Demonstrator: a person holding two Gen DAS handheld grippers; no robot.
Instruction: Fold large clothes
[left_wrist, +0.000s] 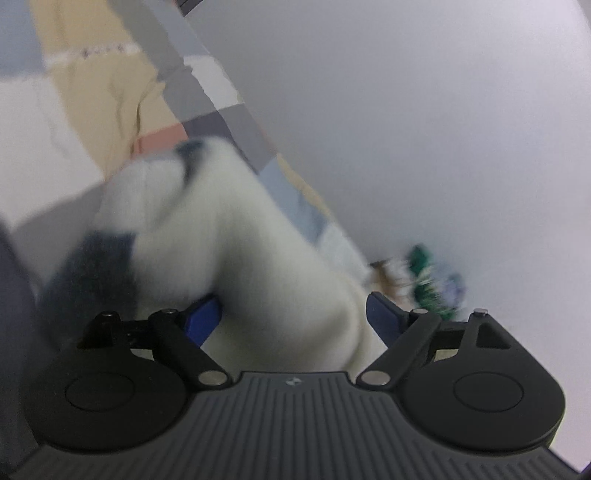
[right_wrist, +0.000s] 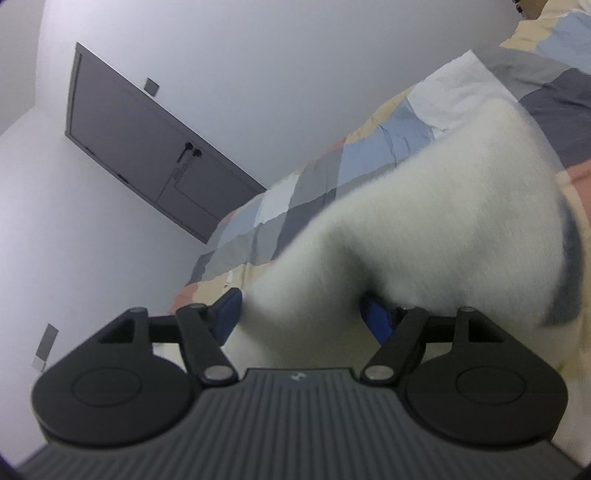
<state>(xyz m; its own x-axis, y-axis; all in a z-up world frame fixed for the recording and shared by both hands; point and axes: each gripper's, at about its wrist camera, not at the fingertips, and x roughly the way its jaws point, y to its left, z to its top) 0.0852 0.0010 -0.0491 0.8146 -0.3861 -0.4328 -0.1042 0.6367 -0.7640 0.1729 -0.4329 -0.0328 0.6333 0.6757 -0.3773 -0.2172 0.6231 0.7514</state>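
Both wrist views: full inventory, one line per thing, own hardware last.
fluffy garment: one, white with dark trim, on the bed, lying between both pairs of fingers
patchwork bedcover: one, grey, blue, cream and pink squares, under the garment
door: one, grey, in the far wall in the right wrist view
walls: white, behind the bed
green items: blurred, count unclear, beyond the bed edge
left hand-held gripper: one, black with blue fingers, open
right hand-held gripper: one, same build, open
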